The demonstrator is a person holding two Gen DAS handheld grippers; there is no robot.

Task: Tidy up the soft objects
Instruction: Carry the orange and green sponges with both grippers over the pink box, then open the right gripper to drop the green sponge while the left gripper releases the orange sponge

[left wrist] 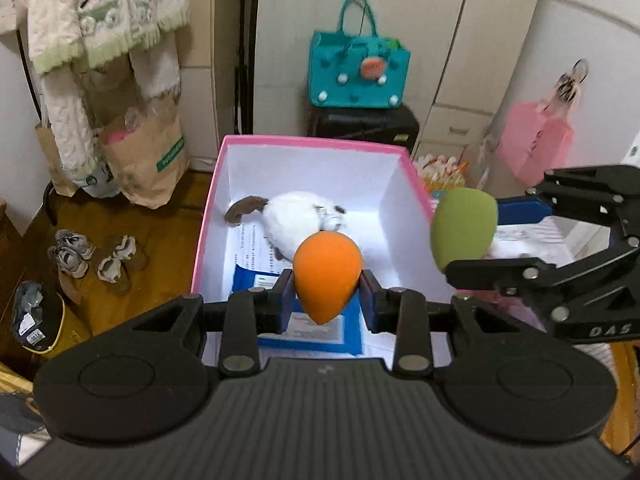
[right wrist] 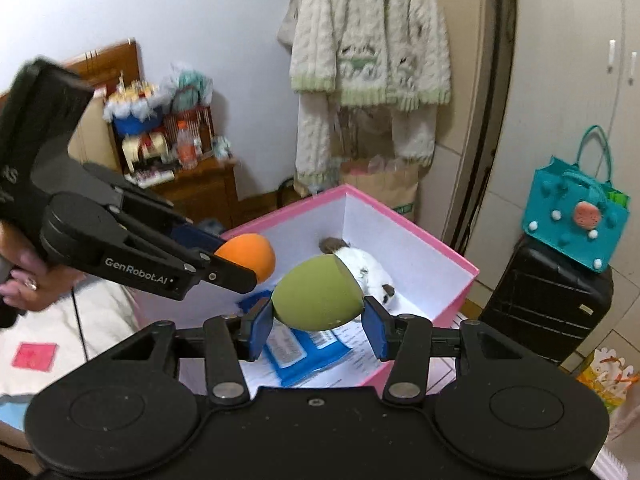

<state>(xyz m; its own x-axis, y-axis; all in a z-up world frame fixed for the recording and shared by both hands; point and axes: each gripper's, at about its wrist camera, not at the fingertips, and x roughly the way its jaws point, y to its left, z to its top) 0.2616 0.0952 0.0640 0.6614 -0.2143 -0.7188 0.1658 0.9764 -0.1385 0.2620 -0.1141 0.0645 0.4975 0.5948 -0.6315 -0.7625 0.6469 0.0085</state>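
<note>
- On the wooden floor at the far left of the left wrist view lie two pairs of small worn shoes (left wrist: 94, 258), and behind them stand brown paper bags (left wrist: 144, 164) under a hanging cream knitted cardigan with green trim (left wrist: 100, 20).
- The open pink cardboard box with a white inside (left wrist: 208, 216) stands in the middle; on its floor lie a white plush toy with brown patches (left wrist: 298, 216), printed paper sheets and a blue flat packet (left wrist: 352, 332).
- The left gripper (left wrist: 327, 294) is closed on the orange egg-shaped foam sponge (left wrist: 326, 276), its blue pads (left wrist: 287, 300) pressed against both flanks; the sponge points tip-down above the near part of the box.
- In the right wrist view the left gripper (right wrist: 230, 258) comes in from the left, held by a hand (right wrist: 30, 276) wearing a ring, with the orange sponge (right wrist: 252, 256) at its tip over the box's left wall.
- The right gripper (right wrist: 318, 322) clamps the olive-green egg-shaped foam sponge (right wrist: 318, 294) between its blue pads (right wrist: 376, 328), above the box (right wrist: 460, 260) interior and in front of the plush toy (right wrist: 368, 272).
- From the left wrist view the green sponge (left wrist: 464, 226) hangs just outside the box's right wall, held by the right gripper (left wrist: 480, 236).
- Behind the box a teal felt handbag with pompoms (left wrist: 358, 68) sits on a black hard-shell suitcase (left wrist: 364, 124).
- At far right a pink bag (left wrist: 536, 144) hangs on the wall.
</note>
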